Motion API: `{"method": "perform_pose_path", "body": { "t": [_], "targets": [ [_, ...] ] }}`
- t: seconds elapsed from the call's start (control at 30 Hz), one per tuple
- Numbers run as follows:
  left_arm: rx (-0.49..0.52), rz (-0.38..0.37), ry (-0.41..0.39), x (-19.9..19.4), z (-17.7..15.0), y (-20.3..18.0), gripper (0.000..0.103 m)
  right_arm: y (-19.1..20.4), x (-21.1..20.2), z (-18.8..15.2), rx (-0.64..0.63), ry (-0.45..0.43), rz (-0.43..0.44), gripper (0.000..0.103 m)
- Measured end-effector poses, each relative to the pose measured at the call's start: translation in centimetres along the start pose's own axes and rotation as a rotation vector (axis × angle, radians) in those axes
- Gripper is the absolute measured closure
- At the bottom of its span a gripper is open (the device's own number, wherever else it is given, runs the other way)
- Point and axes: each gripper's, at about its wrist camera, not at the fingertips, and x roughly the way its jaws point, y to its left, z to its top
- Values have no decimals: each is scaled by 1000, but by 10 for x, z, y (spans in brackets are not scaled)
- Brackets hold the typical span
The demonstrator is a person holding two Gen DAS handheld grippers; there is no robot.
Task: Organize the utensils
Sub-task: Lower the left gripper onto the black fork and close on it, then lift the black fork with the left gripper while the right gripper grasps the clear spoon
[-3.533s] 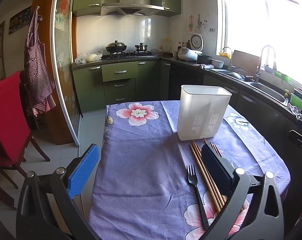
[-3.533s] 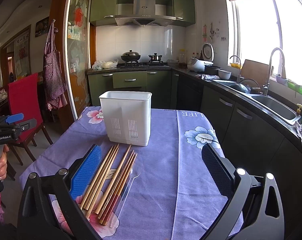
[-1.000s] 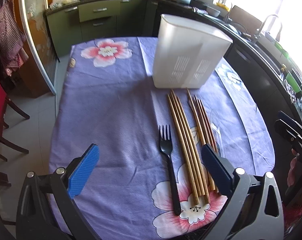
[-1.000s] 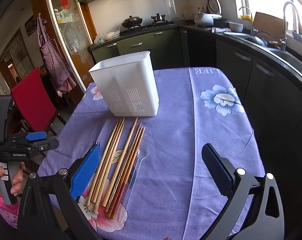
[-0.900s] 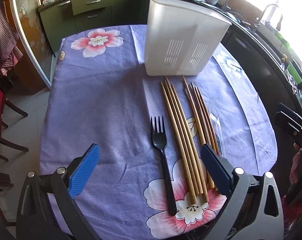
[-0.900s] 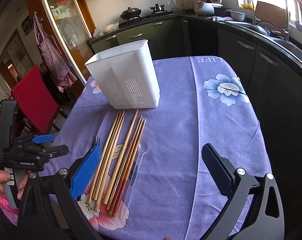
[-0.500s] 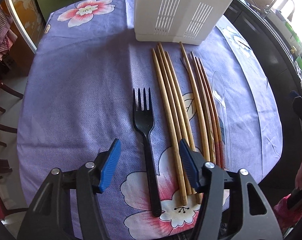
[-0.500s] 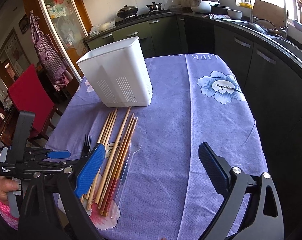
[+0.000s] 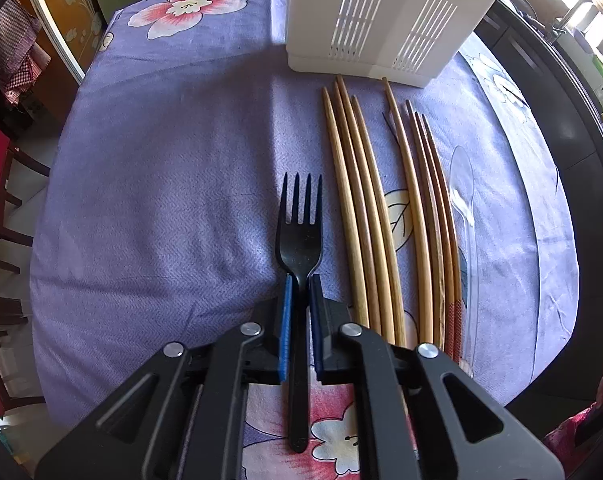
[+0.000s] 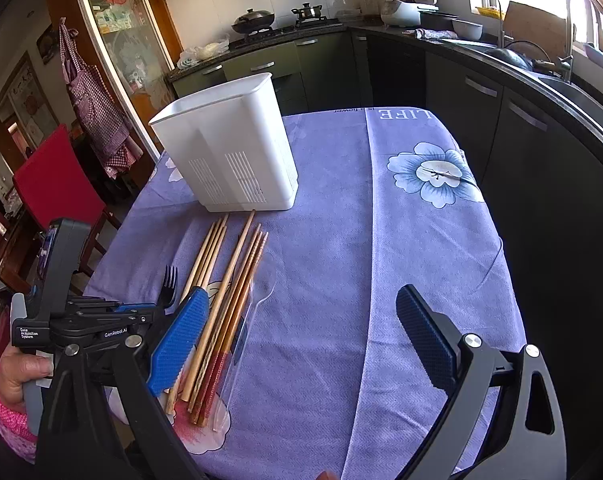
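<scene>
Left gripper (image 9: 299,286) has gone from wide open to clamped on the black fork (image 9: 300,236) at its neck; fork still flat on the purple tablecloth (image 9: 161,168). Grasp done, lift looks next. Right gripper (image 10: 301,340) hangs wide open, empty. Chopsticks (image 9: 381,208) lie right of the fork. White holder (image 9: 385,16) stands at the far end.

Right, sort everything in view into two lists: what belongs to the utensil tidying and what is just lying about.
Part of the job:
- black plastic fork, clamped in the left gripper
- wooden chopsticks
- clear plastic spoon
- white slotted plastic utensil holder
- right gripper, open

Just lying about:
- purple floral tablecloth
- red chair
- checked apron
- black wok
</scene>
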Motion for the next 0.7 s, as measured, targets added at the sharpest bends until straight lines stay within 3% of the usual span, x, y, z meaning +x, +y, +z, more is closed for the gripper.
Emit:
{"method": "perform_pose_path", "body": {
  "t": [0.27,0.4,0.57,0.7],
  "targets": [
    [-6,-5,-57,-12,1,10,95,17,28,-2,-25,78,-6,11],
    [-18,5,-119,-29,5,23,95,23,52,0,-4,133,-24,41],
    [-45,10,-188,-49,8,43,95,35,76,1,-14,188,-49,46],
    [-64,16,-258,-66,5,59,95,43,96,1,-31,231,-98,58]
  ]
}}
